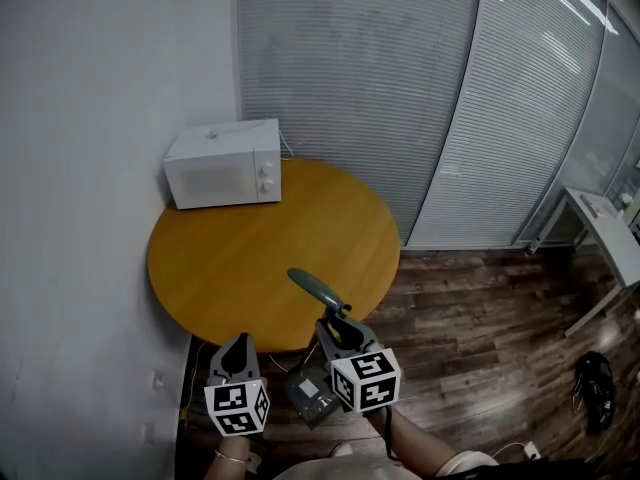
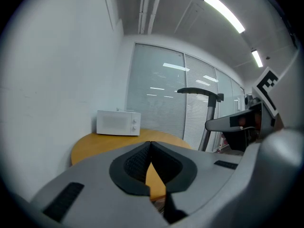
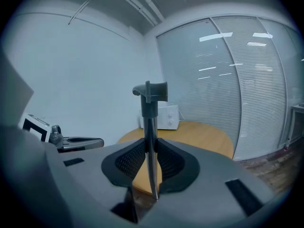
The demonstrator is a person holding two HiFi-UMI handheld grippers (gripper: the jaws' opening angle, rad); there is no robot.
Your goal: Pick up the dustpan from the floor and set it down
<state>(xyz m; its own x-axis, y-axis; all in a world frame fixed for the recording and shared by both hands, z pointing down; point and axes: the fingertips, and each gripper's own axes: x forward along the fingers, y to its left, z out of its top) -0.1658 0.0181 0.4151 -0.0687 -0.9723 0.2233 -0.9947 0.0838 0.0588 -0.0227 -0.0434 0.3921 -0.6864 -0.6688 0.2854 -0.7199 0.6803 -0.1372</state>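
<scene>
My right gripper [image 1: 337, 320] is shut on the long handle of the dustpan [image 1: 318, 290], which rises over the near edge of the round wooden table [image 1: 230, 268]. The dark pan [image 1: 310, 396] hangs below, between the two grippers and off the floor. In the right gripper view the handle [image 3: 150, 122] stands upright, pinched between the pads [image 3: 164, 158], with its grip end on top. My left gripper [image 1: 240, 343] is beside it on the left, shut with nothing in it; its jaws meet at the tip [image 2: 151, 146]. The dustpan handle [image 2: 207, 122] shows to its right.
A white microwave [image 1: 224, 163] stands at the table's far left, against the white wall. Glass walls with blinds [image 1: 420, 88] curve behind the table. A white desk [image 1: 600, 218] and a dark object [image 1: 597, 388] on the wood floor are at the right.
</scene>
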